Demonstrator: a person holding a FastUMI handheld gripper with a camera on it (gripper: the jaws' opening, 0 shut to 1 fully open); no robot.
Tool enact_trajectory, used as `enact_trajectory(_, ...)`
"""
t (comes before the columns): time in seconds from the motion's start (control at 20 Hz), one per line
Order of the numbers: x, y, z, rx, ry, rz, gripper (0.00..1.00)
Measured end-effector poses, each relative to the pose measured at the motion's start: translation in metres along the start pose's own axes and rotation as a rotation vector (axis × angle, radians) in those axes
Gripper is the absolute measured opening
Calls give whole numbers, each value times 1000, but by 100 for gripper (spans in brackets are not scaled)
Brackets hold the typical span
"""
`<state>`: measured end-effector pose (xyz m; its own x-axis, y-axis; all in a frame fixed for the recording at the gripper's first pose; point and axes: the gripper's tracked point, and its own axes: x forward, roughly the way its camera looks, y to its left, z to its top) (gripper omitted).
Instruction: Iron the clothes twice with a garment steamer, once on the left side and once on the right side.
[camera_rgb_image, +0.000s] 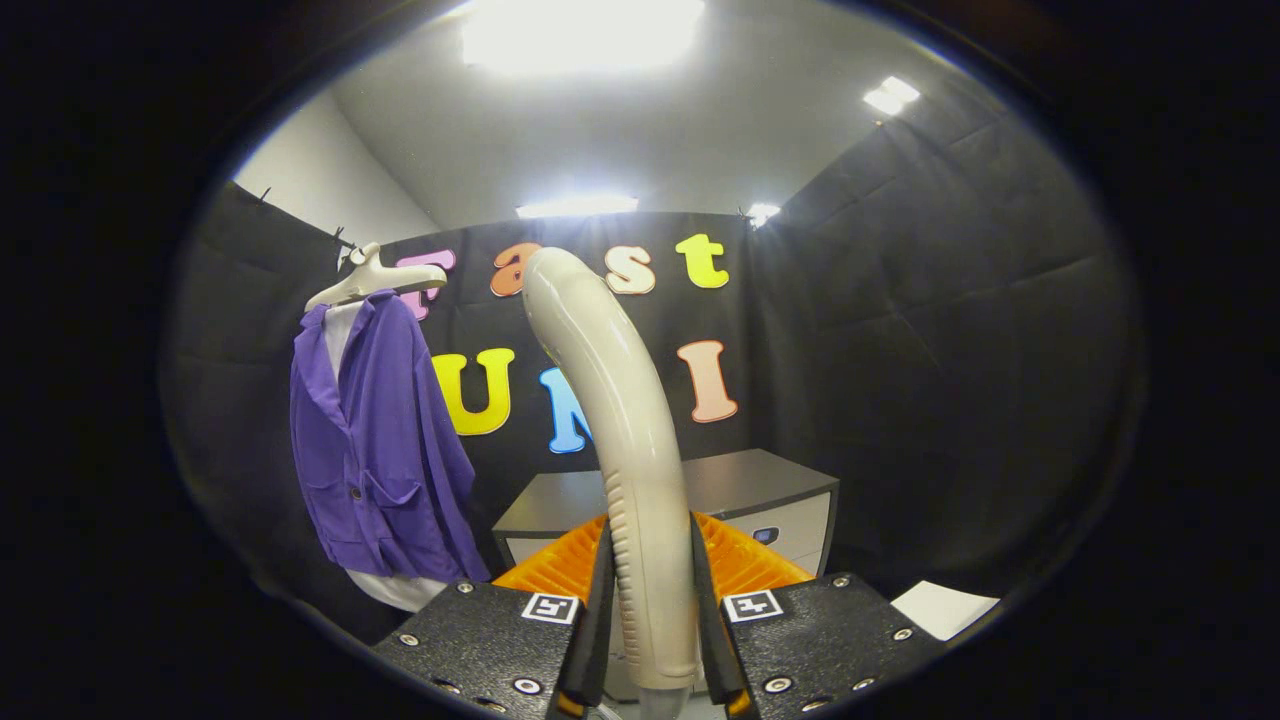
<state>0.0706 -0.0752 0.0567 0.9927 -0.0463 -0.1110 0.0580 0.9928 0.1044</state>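
Garment steamer (610, 400): cream, curved handle, standing upright between the two fingers of the gripper (650, 600), both pressing on its ribbed lower shaft; its head arches up and left. Purple jacket (375, 450): over a white garment, on a pale hanger (372, 278), well beyond the fingers, left of the steamer, hanging straight.

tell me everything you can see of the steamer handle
The steamer handle is a cream, glossy, plastic-looking curved wand with a ribbed lower grip. It stands upright between the tongs, whose two fingers press on its sides, and arches at the top toward the purple jacket, without touching it.
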Motion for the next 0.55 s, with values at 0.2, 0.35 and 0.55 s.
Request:
enact_trajectory(0.2, -2, 6, -1, -8, 7, 6, 38)
enact_trajectory(0.35, -3, 10, -2, -11, 14, 10, 38)
enact_trajectory(0.55, -6, 9, -4, -14, 17, 5, 38)
